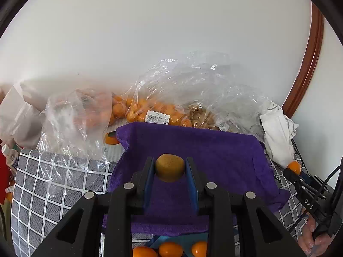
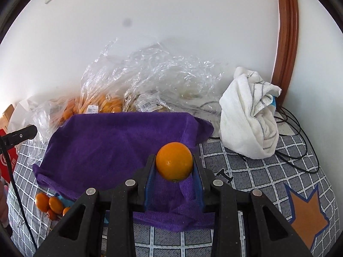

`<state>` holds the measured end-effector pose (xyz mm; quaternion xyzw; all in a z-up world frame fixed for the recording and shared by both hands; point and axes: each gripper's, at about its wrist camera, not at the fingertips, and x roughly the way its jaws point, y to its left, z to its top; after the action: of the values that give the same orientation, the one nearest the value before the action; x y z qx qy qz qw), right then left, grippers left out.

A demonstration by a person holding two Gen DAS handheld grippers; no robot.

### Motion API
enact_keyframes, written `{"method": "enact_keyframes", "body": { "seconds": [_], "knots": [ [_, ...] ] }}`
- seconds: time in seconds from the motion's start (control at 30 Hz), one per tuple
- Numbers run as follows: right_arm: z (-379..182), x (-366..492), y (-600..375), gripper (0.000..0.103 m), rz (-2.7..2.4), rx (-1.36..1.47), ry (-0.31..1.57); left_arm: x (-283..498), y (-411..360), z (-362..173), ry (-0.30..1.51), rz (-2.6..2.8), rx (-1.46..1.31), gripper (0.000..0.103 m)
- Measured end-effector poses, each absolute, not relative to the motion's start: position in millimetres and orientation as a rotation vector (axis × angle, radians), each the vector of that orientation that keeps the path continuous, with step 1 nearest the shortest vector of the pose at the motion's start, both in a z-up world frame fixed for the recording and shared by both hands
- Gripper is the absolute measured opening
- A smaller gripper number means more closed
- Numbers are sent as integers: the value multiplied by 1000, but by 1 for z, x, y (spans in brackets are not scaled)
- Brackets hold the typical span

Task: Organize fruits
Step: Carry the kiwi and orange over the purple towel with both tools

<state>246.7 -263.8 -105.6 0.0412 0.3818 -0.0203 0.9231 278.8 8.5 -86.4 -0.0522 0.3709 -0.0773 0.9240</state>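
Note:
My left gripper (image 1: 169,167) is shut on a small brown round fruit (image 1: 169,169) and holds it above the purple towel (image 1: 205,150). My right gripper (image 2: 174,162) is shut on an orange fruit (image 2: 174,160) over the towel's right front part (image 2: 111,141). The right gripper with its orange (image 1: 294,167) also shows at the right in the left wrist view. Several loose small oranges (image 1: 170,249) lie at the towel's front edge and show at the lower left in the right wrist view (image 2: 50,203).
Clear plastic bags of oranges (image 1: 148,109) and brown fruit (image 1: 201,115) lie behind the towel against the white wall. A crumpled white towel (image 2: 248,120) and black cables (image 2: 300,150) lie at right. The checked grey cloth (image 2: 257,171) covers the surface. A brown door frame (image 2: 287,42) stands at right.

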Motion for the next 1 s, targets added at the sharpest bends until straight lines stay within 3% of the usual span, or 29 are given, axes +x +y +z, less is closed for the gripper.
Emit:
{"method": "enact_keyframes", "body": {
  "seconds": [1.0],
  "knots": [
    [-170, 327, -237, 32, 6, 2, 868, 353, -9, -156, 917, -147, -73, 27]
  ]
}}
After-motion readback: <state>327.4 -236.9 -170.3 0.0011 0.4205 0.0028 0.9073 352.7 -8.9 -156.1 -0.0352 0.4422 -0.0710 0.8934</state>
